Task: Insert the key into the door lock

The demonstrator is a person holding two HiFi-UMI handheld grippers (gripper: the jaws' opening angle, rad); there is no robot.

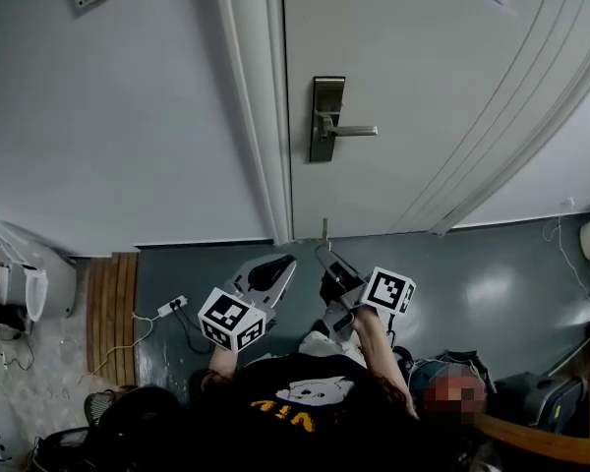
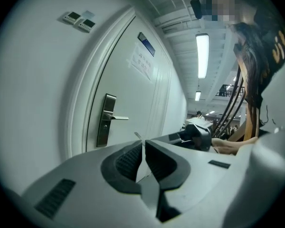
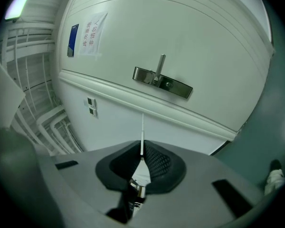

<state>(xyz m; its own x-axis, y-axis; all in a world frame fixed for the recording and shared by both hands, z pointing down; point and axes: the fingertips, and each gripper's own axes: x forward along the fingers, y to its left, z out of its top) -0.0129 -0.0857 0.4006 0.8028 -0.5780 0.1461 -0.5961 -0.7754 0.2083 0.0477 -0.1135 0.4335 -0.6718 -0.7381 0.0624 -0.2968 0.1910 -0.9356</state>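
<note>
Key [image 3: 142, 127]: clamped in right gripper [image 3: 141, 146], well apart from lock [image 1: 325, 118]. Left gripper [image 2: 143, 145]: jaws together, empty.

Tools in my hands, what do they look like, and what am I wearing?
The left tool and right tool have pale grey wedge-shaped bodies with dark textured pads. Each carries a white cube with black square markers: left cube, right cube. The shirt is black with yellow lettering.
</note>
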